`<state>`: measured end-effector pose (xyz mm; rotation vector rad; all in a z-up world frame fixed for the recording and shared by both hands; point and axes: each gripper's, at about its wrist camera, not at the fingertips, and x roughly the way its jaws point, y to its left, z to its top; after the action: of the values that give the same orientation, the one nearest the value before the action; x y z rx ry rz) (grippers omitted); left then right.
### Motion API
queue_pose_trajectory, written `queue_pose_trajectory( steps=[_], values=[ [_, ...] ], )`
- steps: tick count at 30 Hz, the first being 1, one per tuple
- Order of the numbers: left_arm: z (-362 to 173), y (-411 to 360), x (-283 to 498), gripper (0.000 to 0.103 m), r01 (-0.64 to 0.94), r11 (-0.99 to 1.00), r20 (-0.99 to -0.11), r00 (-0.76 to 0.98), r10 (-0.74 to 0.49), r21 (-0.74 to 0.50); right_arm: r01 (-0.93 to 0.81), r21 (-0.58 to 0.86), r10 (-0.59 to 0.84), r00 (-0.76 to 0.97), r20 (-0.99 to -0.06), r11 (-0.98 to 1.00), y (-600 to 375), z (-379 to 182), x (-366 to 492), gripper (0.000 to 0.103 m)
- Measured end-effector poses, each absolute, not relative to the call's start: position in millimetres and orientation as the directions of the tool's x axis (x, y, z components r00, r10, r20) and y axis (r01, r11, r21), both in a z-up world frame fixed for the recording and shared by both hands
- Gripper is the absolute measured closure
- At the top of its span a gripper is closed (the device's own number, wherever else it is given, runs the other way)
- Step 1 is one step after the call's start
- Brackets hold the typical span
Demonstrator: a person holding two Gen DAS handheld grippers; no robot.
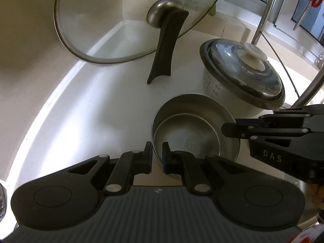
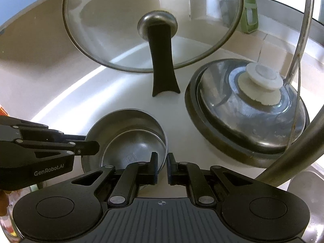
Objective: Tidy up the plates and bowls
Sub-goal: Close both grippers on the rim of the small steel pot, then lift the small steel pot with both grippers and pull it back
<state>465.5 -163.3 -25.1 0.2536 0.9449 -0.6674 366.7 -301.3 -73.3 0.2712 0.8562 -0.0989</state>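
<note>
2 nested steel bowls (image 1: 194, 133), both grippers clamping rim

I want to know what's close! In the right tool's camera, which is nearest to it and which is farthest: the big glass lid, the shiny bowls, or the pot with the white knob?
1. Shiny bowls, right at the right tool.
2. Pot with the white knob, farther back, right side.
3. Big glass lid, farthest, propped at the back.

Two steel bowls (image 1: 194, 133) nested — one glass lid (image 1: 121, 20), one lidded pot (image 1: 243, 81), two grippers (image 1: 157, 151).
</note>
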Motion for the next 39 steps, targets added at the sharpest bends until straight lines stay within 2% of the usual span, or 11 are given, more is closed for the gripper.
queue_pose_trajectory(
  steps=[39],
  values=[
    [42.4, -145.8, 428.4, 0.094, 0.621, 0.782, -0.711, 0.528, -0.465, -0.049, 0.155, 0.231, 0.028, 0.772, -0.635, 0.961, -292.5, -2.4, 335.7, 0.094]
  ],
)
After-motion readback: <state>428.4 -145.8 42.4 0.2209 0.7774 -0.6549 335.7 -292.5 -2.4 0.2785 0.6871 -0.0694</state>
